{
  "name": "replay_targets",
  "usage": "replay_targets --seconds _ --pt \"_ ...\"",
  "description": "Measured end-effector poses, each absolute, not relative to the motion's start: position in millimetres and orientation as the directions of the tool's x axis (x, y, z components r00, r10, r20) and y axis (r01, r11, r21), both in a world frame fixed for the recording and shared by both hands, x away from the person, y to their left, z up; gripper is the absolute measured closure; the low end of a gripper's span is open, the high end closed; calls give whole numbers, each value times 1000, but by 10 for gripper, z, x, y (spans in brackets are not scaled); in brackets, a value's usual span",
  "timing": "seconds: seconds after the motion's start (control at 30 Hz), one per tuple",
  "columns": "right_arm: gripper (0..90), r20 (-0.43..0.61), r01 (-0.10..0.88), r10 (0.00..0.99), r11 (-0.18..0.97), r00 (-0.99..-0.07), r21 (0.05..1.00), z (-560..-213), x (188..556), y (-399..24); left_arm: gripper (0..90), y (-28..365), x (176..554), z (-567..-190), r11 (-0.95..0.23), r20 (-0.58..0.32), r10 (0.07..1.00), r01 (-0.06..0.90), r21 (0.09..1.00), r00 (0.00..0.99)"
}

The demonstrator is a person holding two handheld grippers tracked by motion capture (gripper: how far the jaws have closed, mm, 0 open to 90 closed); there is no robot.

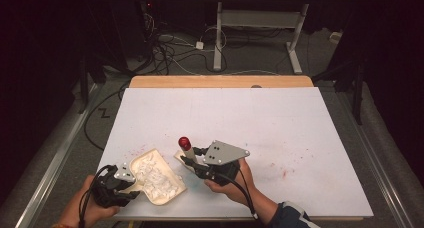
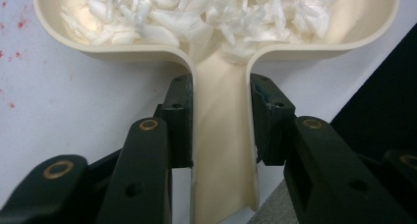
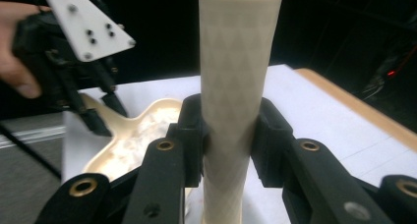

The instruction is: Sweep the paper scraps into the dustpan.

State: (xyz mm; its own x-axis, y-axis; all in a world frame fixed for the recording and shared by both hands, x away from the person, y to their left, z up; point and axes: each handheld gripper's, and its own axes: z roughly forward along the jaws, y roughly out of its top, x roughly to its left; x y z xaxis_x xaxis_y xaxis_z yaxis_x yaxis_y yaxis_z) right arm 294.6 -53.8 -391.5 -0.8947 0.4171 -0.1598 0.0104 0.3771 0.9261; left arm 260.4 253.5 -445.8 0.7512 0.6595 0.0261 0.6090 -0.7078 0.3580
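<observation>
A cream scoop with a flat handle lies near the table's front left and holds a heap of white shreds. My left gripper is shut on that handle, one jaw on each side; in the high view the left gripper is at the scoop's near left end. My right gripper is shut on an upright cream cylinder with a red top. In the high view the right gripper holds the cylinder just right of the scoop. The cylinder's lower end is hidden.
The table is covered by a white sheet with faint red specks at the right and more red specks near the scoop. A wooden edge runs along the back. Cables and a desk frame stand on the floor beyond.
</observation>
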Motion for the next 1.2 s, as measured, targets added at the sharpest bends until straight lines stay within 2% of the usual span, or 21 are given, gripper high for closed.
replay_targets --seconds 0.4,0.63,0.9,1.2 --pt "705 -175 -21 347 406 -921 914 -3952 2754 -339 637 2495 2640 -4481 -704 22 663 614 357 748" --pt "705 -147 -18 327 365 -934 931 -3884 2735 -352 637 2432 2696 -4507 -697 13 664 612 372 748" --pt "705 -146 -9 386 334 -911 943 -3781 2827 -581 637 2314 2766 -4547 -691 4 664 612 385 747" --pt "705 -186 1 472 368 -862 930 -3732 2912 -992 637 2237 2793 -4572 -683 6 669 612 398 743"
